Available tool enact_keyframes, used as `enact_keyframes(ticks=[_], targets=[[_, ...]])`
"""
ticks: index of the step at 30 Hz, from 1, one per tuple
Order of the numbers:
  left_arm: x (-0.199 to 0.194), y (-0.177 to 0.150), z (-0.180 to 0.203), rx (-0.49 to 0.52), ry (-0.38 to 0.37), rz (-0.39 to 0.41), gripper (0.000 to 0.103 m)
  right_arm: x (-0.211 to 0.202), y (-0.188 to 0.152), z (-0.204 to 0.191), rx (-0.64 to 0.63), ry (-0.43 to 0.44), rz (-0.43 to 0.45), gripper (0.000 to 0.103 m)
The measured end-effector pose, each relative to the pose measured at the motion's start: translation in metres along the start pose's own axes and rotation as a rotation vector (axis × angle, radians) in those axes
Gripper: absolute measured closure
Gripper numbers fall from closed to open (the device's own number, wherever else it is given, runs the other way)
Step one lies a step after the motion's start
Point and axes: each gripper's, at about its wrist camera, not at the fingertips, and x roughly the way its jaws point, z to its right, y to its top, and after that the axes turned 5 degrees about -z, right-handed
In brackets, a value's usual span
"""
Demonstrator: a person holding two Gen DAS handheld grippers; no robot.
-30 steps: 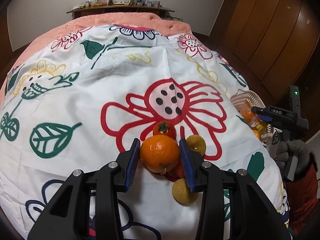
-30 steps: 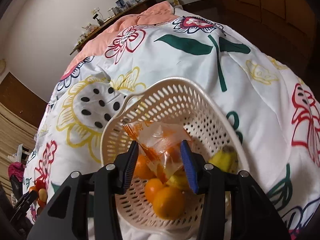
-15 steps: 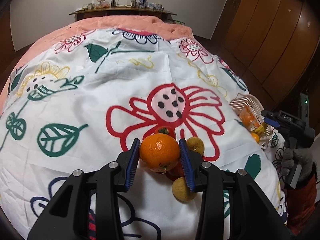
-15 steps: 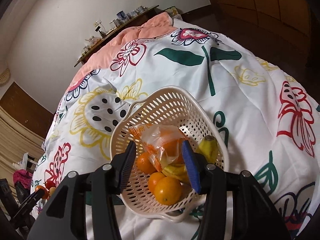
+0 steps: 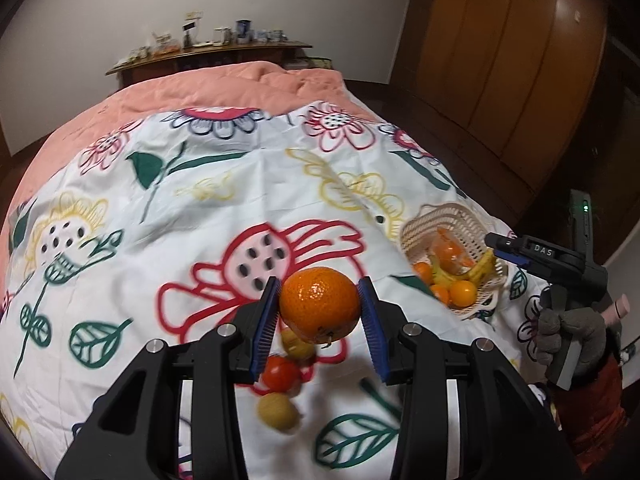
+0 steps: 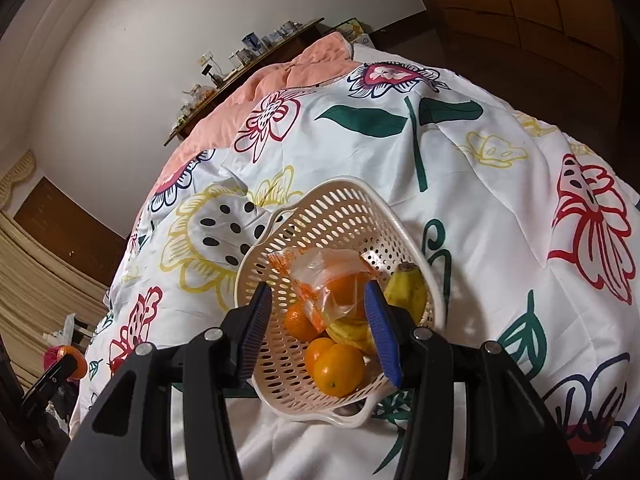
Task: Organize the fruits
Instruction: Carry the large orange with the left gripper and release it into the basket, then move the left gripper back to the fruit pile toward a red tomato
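My left gripper [image 5: 319, 296] is shut on a large orange [image 5: 316, 312], held above the flowered bedspread. Below it on the cloth lie a yellowish fruit [image 5: 298, 345], a red tomato-like fruit [image 5: 281, 372] and another yellow round fruit [image 5: 278, 411]. The cream basket [image 6: 340, 184] holds a plastic bag of oranges [image 6: 320, 272], bananas [image 6: 408, 290] and loose oranges [image 6: 338, 368]. My right gripper [image 6: 316, 292] hovers open over the basket, touching nothing. In the left wrist view the basket [image 5: 414, 232] sits to the right, with the right gripper [image 5: 494, 244] beside it.
A gloved hand [image 5: 572, 328] grips the right tool at the bed's right edge. A peach blanket [image 5: 224, 88] covers the far end of the bed, with a cluttered wooden shelf [image 5: 208, 54] behind it. Brown wardrobe doors [image 5: 520, 60] line the right side.
The left gripper has lifted the orange off the fruit pile and swung toward the basket. The right gripper has drawn back and up, and the bag rests in the basket.
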Motion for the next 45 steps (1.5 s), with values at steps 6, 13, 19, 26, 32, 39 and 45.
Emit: enact_keyframes(ticks=[6,13,19,26,32,39,45], targets=[[0.026,0.014,0.042,0.087,-0.027,-0.047,0.062,-0.003,-0.001,0.012,0.027,0.018,0.012,0.054],[0.073,0.03,0.085,0.151,-0.073,-0.133,0.062,-0.009,-0.002,0.022,0.039,0.03,0.026,0.054],[0.103,0.033,0.122,0.212,-0.085,-0.18,0.062,-0.01,-0.002,0.023,0.039,0.038,0.025,0.054],[0.117,0.03,0.138,0.224,-0.09,-0.197,0.051,-0.01,-0.004,0.024,0.04,0.043,0.019,0.054],[0.108,0.035,0.117,0.163,-0.072,-0.171,0.043,-0.008,-0.006,0.023,0.042,0.044,0.016,0.054],[0.094,0.04,0.095,0.106,-0.06,-0.14,0.034,-0.007,-0.008,0.015,0.028,0.046,0.011,0.054],[0.078,0.042,0.076,0.068,-0.046,-0.107,0.032,-0.004,-0.011,0.007,0.011,0.048,-0.001,0.054]])
